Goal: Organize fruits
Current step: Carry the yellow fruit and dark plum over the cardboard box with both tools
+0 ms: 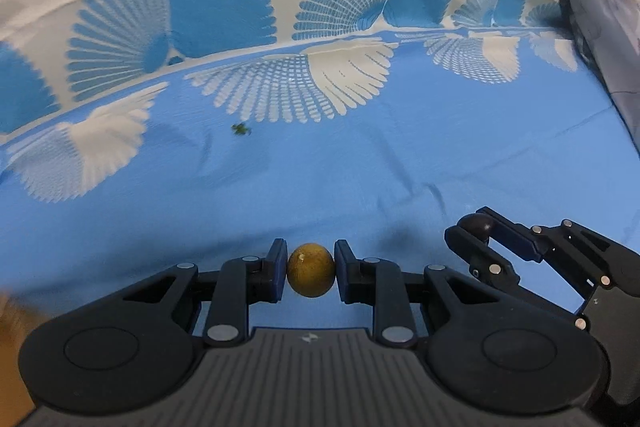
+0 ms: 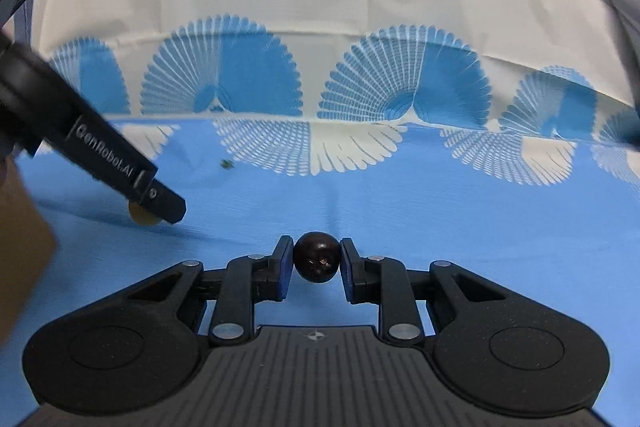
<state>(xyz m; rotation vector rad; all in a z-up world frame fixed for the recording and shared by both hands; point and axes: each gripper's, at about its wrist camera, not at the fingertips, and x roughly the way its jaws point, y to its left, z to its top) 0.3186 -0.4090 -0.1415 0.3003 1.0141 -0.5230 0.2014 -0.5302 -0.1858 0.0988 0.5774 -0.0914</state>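
Blur smears the edges of both views, so we cannot make out the brown shape cut off at the lower left beyond our left gripper, nor the similar brown mass at the left edge of the right wrist view. A small green speck lies on the blue cloth well ahead of the left jaws and a little to their left; it is too small for us to tell what it is. The pale wall or box at the far right is cut off by the frame. Our left jaws stand narrow, their blue pads pressed on either side of a round yellow-green fruit, which sits squarely between the fingertips above the cloth. From the right wrist view only the lower rim of that fruit peeks out under the left gripper's dark finger, the rest hidden behind it. Our right gripper is likewise drawn in close, its pads clamped on a dark, nearly black round fruit held right between the tips. In the left wrist view that dark fruit shows only partly, tucked between the right gripper's fingers, just to the right of the left jaws and slightly ahead of them. Behind both grips the cloth's fan pattern runs across, with a cream stretch beyond it.
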